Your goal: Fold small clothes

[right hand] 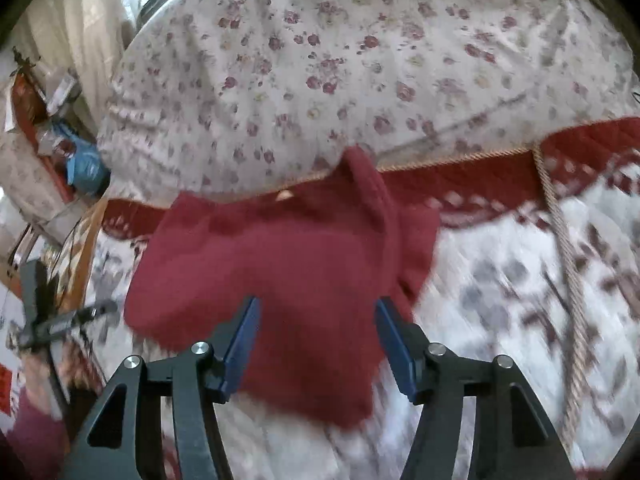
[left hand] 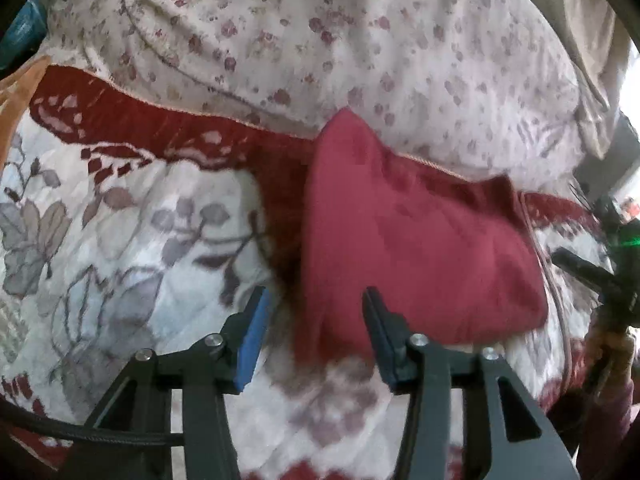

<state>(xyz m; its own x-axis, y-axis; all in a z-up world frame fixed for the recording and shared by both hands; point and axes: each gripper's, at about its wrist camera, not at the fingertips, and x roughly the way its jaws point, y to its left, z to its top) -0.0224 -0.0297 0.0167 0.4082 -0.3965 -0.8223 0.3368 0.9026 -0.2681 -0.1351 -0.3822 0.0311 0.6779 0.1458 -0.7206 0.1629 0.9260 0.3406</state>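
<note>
A small dark red garment lies folded over on a floral quilt. My left gripper is open, its jaws wide apart over the garment's left edge, holding nothing. In the right wrist view the same garment lies in front of my right gripper, which is open with its jaws astride the garment's near part. The right gripper also shows at the right edge of the left wrist view, and the left gripper at the left edge of the right wrist view.
A white pillow with small red flowers lies behind the garment, also in the right wrist view. The quilt has a dark red border and a beige cord. Clutter and a blue bag sit at far left.
</note>
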